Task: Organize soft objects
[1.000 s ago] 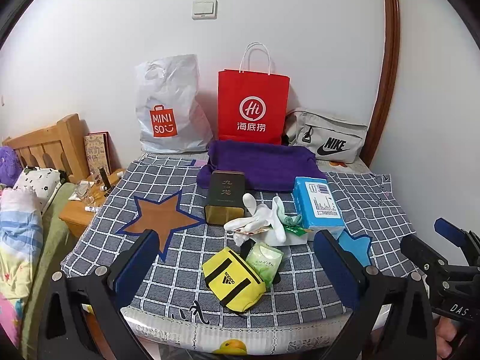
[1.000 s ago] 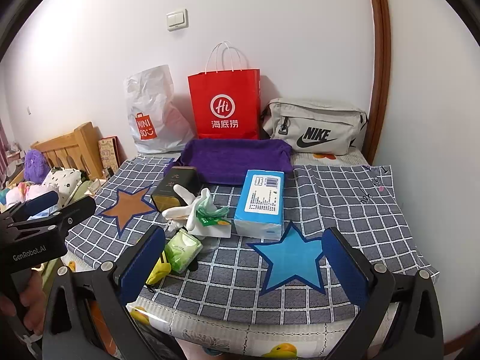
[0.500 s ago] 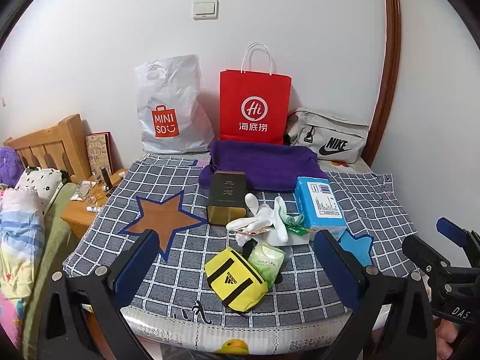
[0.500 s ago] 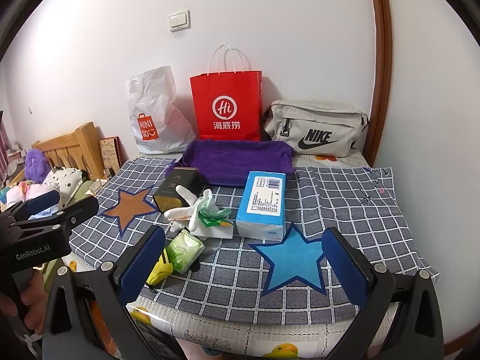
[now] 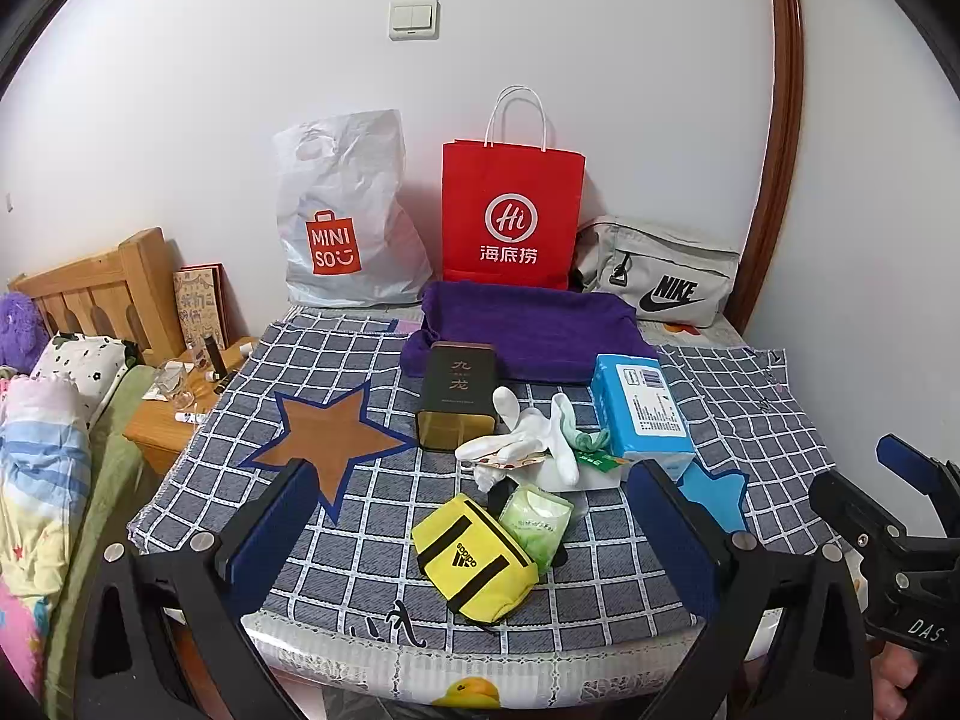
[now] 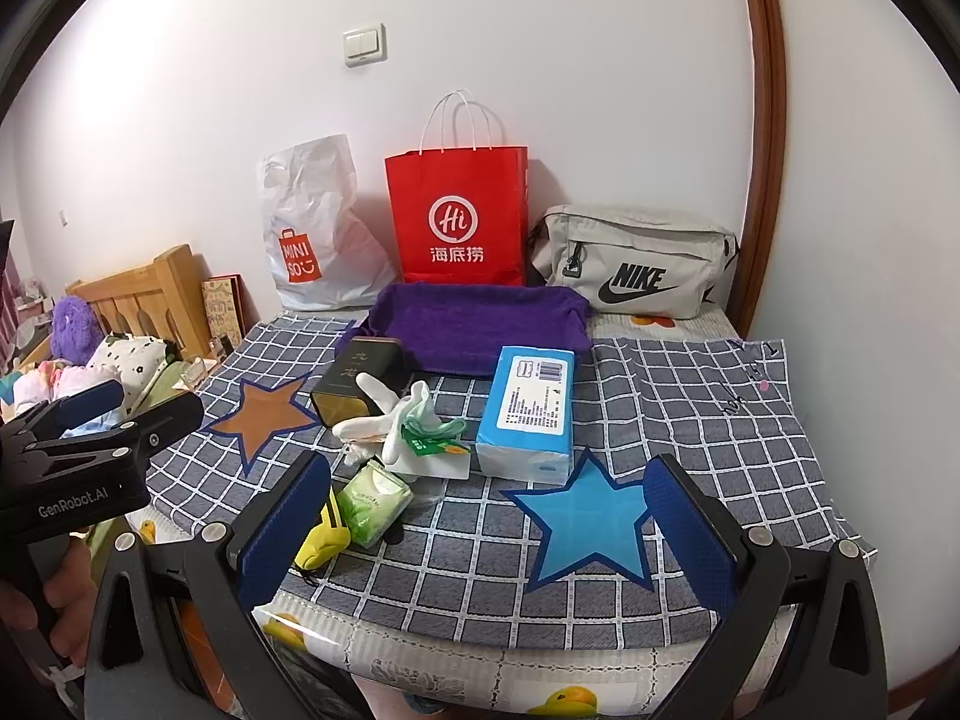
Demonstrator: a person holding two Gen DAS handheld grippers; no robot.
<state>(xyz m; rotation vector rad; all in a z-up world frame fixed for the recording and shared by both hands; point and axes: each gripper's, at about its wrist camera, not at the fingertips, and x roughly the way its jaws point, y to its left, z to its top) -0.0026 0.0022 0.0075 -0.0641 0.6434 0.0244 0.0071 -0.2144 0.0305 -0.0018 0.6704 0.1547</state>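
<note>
On the checked cloth lie white socks (image 5: 528,435) (image 6: 396,420), a yellow pouch (image 5: 474,558) (image 6: 324,534), a green tissue pack (image 5: 536,521) (image 6: 372,501), a blue tissue pack (image 5: 641,408) (image 6: 531,414), a dark tin (image 5: 459,396) (image 6: 357,381) and a folded purple towel (image 5: 528,330) (image 6: 474,324). My left gripper (image 5: 474,540) is open and empty at the near edge, in front of the yellow pouch. My right gripper (image 6: 486,528) is open and empty, in front of the blue star patch (image 6: 585,531).
A white Miniso bag (image 5: 345,216), a red paper bag (image 5: 513,216) and a grey Nike bag (image 5: 660,282) stand against the back wall. A wooden headboard (image 5: 90,288), nightstand (image 5: 162,420) and bedding (image 5: 36,450) are at the left. An orange star patch (image 5: 327,438) lies left of the tin.
Both grippers have drifted very slightly; the scene shifts a little in both views. Nothing on the cloth has moved.
</note>
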